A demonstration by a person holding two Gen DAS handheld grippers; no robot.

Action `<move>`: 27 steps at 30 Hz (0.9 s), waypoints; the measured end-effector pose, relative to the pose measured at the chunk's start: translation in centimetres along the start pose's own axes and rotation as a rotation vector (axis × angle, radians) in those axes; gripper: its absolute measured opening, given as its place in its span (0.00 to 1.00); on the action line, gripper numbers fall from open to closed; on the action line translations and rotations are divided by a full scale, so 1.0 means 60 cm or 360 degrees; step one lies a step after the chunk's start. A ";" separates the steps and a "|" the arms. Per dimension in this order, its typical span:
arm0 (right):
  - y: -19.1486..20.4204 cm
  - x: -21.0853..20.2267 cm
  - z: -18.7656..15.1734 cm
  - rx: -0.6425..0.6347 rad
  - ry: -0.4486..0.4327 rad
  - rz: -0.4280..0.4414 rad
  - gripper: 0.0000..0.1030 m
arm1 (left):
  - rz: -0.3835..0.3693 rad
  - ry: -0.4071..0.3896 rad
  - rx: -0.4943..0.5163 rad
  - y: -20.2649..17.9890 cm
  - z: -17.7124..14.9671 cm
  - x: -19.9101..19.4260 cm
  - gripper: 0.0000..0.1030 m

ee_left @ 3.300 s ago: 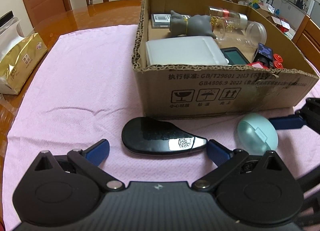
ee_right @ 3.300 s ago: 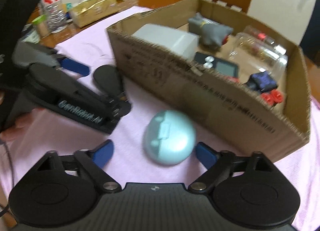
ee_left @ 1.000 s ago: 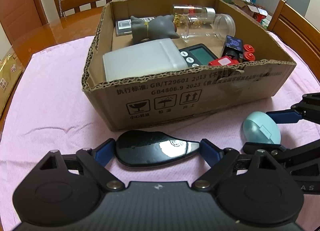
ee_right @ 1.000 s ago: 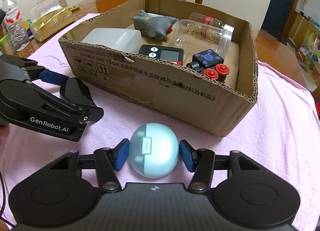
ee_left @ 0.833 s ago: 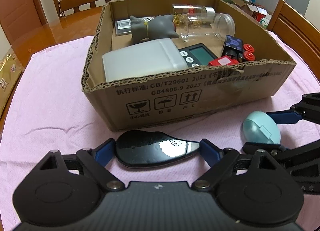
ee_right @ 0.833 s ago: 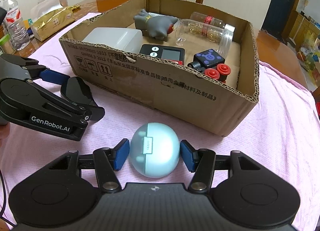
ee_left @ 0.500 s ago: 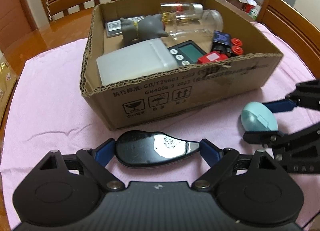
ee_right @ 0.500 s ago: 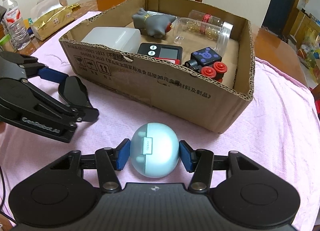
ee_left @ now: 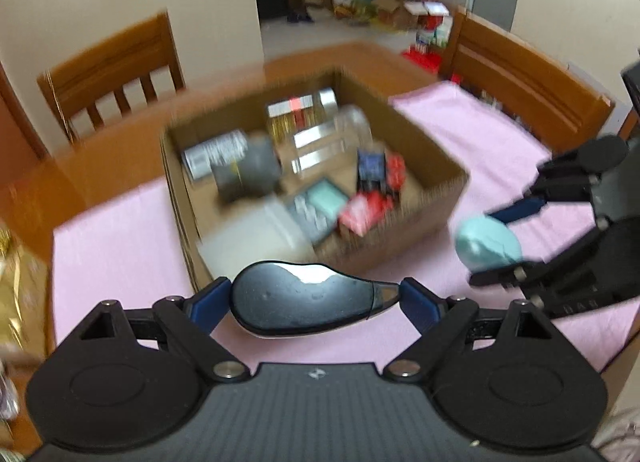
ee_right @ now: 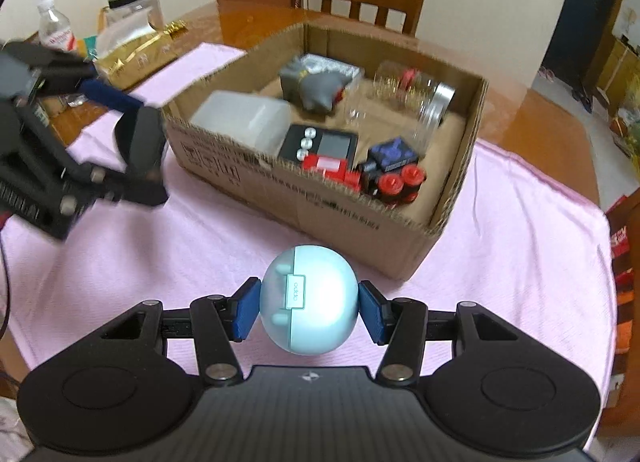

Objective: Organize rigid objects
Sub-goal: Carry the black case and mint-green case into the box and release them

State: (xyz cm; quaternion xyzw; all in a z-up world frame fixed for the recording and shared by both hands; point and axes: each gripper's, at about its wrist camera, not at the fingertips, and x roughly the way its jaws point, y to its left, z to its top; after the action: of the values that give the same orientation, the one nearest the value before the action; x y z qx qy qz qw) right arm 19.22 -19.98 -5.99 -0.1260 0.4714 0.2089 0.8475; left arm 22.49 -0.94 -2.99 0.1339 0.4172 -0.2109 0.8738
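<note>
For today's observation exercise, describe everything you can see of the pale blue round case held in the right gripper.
The pale blue case is a smooth, egg-round shell that looks like glossy plastic, with a seam down its front, a small white label tab and two little bumps. It is closed. The right gripper pinches it from both sides with blue pads, holding it above the pink cloth, in front of the cardboard box.

We note even indoor light, motion blur over cardboard box (ee_left: 312, 182), glare on black case (ee_left: 308, 294), fisheye-bent dark corners.
</note>
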 end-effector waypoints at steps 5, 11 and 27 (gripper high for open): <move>-0.009 -0.031 0.018 -0.0048 -0.0051 -0.0026 0.56 | 0.0090 -0.0095 -0.0014 0.023 0.055 0.024 0.87; -0.018 -0.046 0.044 -0.0076 -0.0108 -0.0062 0.56 | 0.0163 -0.0078 -0.0150 0.062 0.087 0.086 0.87; -0.018 -0.026 0.105 -0.0136 -0.0149 -0.0044 0.56 | 0.0367 -0.0215 -0.0242 0.058 0.038 0.040 0.99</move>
State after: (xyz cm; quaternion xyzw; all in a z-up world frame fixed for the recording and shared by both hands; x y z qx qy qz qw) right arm 23.71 -18.69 -1.34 -0.1587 0.4202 0.2228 0.8652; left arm 27.04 0.58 -3.28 0.0999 0.3540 -0.0853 0.9260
